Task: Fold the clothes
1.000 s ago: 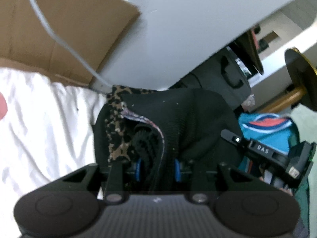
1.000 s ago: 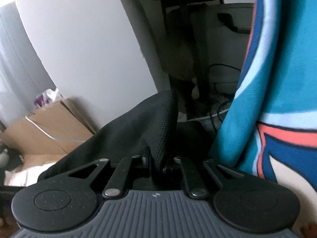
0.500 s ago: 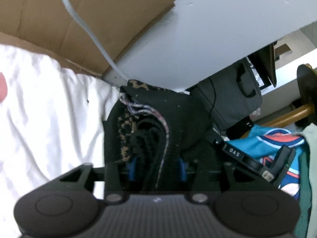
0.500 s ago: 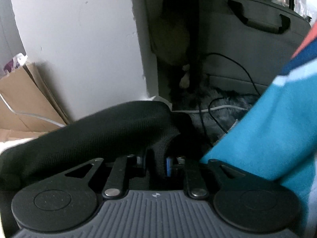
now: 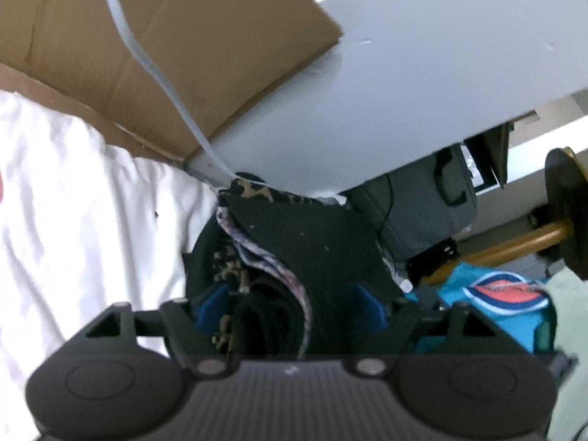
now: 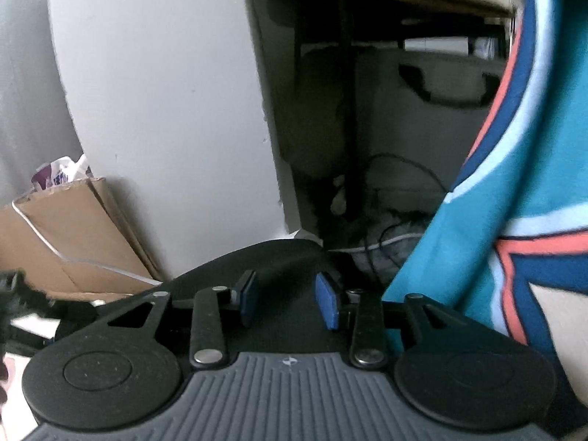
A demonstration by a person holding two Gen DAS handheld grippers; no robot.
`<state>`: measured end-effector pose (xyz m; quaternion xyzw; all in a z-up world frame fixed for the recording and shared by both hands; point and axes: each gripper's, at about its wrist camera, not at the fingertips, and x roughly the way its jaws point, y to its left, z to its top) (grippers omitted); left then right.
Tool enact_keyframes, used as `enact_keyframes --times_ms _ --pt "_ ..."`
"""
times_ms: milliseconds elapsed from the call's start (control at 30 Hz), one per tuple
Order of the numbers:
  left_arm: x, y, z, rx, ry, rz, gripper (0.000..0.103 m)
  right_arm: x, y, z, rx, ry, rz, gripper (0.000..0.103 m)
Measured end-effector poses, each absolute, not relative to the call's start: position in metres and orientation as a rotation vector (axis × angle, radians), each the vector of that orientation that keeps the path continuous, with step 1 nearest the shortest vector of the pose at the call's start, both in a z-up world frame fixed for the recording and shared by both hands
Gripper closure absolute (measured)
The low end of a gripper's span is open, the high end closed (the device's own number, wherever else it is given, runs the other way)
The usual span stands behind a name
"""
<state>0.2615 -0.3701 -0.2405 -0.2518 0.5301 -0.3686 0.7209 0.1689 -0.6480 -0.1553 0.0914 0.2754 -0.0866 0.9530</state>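
I've let go: both grippers, left gripper (image 5: 290, 307) and right gripper (image 6: 288, 303), are opening off the folded black knit garment (image 5: 312, 246), which now lies on the white bedsheet (image 5: 73, 191) by the far wall, fold done I think

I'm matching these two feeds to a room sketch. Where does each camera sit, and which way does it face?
Left wrist: on the left gripper, angled down at the black garment on the white sheet; fingers opening around it.
Right wrist: on the right gripper, facing the wall; fingers opening clear of the cloth.
Shared: black garment, cardboard, teal shirt.
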Motion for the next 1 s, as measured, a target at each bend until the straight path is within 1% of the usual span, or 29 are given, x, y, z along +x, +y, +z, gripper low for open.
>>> enact_keyframes --times_ms 133,200,233,267,300,367,400,433,500,667,833,1000 --pt "0.271 -0.378 -0.244 -0.566 1.176 -0.796 0.031 0.154 -0.638 -0.160 0.162 0.535 -0.201 0.060" --pt "0.276 -0.379 -0.246 -0.588 1.174 -0.771 0.032 0.151 -0.638 -0.169 0.197 0.561 -0.184 0.060" --pt "0.279 -0.379 -0.247 -0.601 1.172 -0.762 0.039 0.151 -0.638 -0.174 0.209 0.577 -0.176 0.060" --pt "0.282 -0.379 -0.248 -0.608 1.170 -0.753 0.050 0.150 -0.638 -0.180 0.221 0.592 -0.168 0.061" --pt "0.285 -0.380 -0.248 -0.604 1.169 -0.745 0.057 0.149 -0.638 -0.185 0.233 0.606 -0.164 0.061" --pt "0.290 -0.380 -0.247 -0.592 1.164 -0.728 0.099 0.149 -0.644 -0.196 0.254 0.626 -0.173 0.060" --pt "0.293 -0.379 -0.246 -0.579 1.152 -0.716 0.098 0.149 -0.647 -0.201 0.265 0.636 -0.177 0.061" --pt "0.296 -0.376 -0.243 -0.564 1.132 -0.700 0.098 0.149 -0.650 -0.206 0.274 0.645 -0.185 0.061" --pt "0.301 -0.368 -0.237 -0.517 1.087 -0.655 0.103 0.149 -0.660 -0.210 0.285 0.654 -0.220 0.061" --pt "0.307 -0.352 -0.221 -0.411 1.029 -0.610 0.103 0.146 -0.677 -0.213 0.318 0.666 -0.319 0.061" --pt "0.293 -0.359 -0.191 -0.298 0.968 -0.695 0.101 0.150 -0.667 -0.201 0.310 0.601 -0.231 0.061" --pt "0.269 -0.379 -0.168 -0.244 0.939 -0.800 0.101 0.178 -0.655 -0.198 0.268 0.612 -0.181 0.061"
